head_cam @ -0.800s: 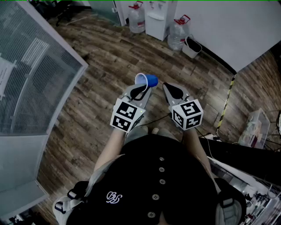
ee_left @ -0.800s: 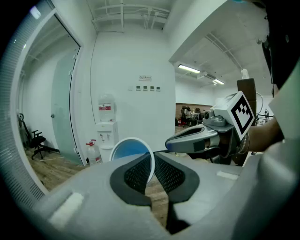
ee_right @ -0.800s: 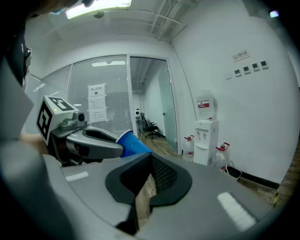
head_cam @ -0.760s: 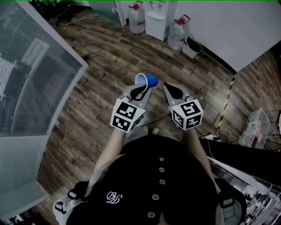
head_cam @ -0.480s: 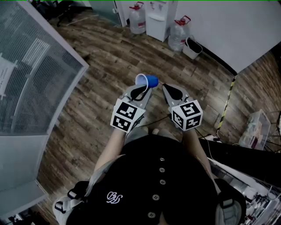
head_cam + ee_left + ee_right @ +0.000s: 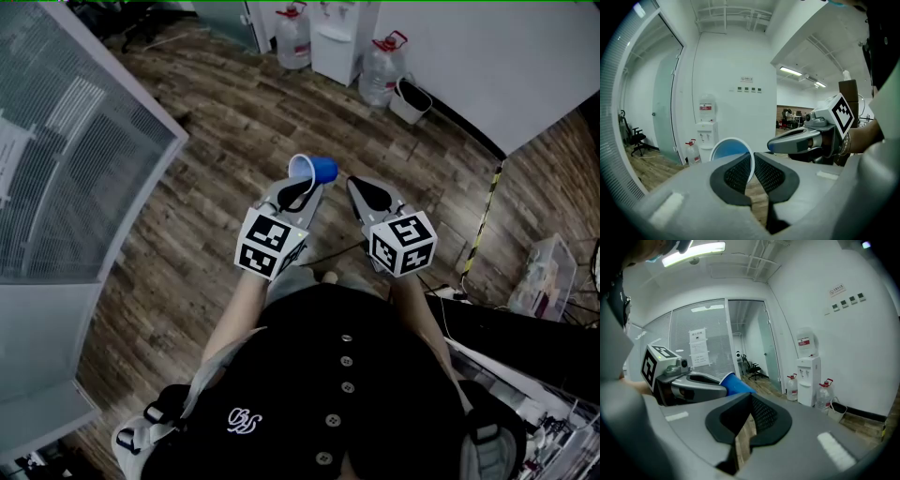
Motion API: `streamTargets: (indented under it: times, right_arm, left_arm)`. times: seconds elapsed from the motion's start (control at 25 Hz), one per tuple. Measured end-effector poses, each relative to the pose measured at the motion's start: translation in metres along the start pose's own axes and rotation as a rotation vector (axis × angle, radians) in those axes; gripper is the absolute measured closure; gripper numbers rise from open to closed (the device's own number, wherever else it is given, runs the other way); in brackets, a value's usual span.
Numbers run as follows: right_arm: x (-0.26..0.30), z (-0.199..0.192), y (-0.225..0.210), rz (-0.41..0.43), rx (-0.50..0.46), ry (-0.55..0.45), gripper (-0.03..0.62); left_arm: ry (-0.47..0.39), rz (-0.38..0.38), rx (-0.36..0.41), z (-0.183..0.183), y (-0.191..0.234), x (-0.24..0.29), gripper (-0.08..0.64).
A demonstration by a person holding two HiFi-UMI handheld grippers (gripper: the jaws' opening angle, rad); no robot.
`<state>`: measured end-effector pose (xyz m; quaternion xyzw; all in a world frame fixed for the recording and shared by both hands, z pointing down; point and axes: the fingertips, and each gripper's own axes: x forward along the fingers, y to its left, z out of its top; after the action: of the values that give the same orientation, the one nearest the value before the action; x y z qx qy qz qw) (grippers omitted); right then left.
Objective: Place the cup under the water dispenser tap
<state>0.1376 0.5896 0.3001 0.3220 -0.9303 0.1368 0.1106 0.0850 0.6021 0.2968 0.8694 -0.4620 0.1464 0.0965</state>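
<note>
A blue cup (image 6: 315, 171) with a white rim lies on its side at the tip of my left gripper (image 6: 302, 187), which is shut on the rim. In the left gripper view the rim (image 6: 749, 161) is pinched between the two pads, the cup's mouth (image 6: 730, 151) facing the camera. My right gripper (image 6: 358, 190) hangs just to the right of the cup, shut with nothing in it; its pads (image 6: 761, 413) meet at the tip. The white water dispenser (image 6: 335, 39) stands far ahead against the wall, also in the left gripper view (image 6: 706, 133) and the right gripper view (image 6: 808, 379).
Large water bottles (image 6: 292, 39) (image 6: 380, 70) flank the dispenser, with a small bin (image 6: 409, 101) to its right. A glass partition with blinds (image 6: 66, 159) runs along the left. A wooden floor (image 6: 225, 122) stretches between me and the dispenser. Cluttered storage (image 6: 544, 272) sits at the right.
</note>
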Motion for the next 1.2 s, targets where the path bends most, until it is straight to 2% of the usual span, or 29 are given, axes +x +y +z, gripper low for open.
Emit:
streamTargets:
  times: [0.2, 0.44, 0.6, 0.8, 0.92, 1.2]
  right_arm:
    - [-0.008, -0.019, 0.0, -0.006, 0.038, 0.022, 0.592]
    - [-0.013, -0.033, 0.005, 0.009, 0.049, 0.043, 0.592]
    - [-0.002, -0.034, -0.003, 0.001, 0.068, 0.049, 0.592]
    - [0.028, -0.025, -0.02, -0.026, 0.059, 0.042, 0.592]
    - [0.057, -0.012, -0.039, -0.04, 0.051, 0.034, 0.592]
    - [0.155, 0.028, -0.072, -0.053, 0.08, 0.017, 0.592]
  left_arm:
    - [0.01, 0.025, -0.015, -0.013, -0.003, 0.0, 0.538]
    - [0.044, 0.006, -0.023, -0.022, -0.014, 0.007, 0.538]
    - [0.051, 0.007, -0.012, -0.022, -0.005, 0.014, 0.538]
    - [0.071, 0.002, -0.021, -0.029, 0.027, 0.032, 0.538]
    - [0.076, -0.004, 0.011, -0.024, 0.054, 0.051, 0.538]
    - [0.073, -0.058, 0.047, 0.002, 0.145, 0.096, 0.539]
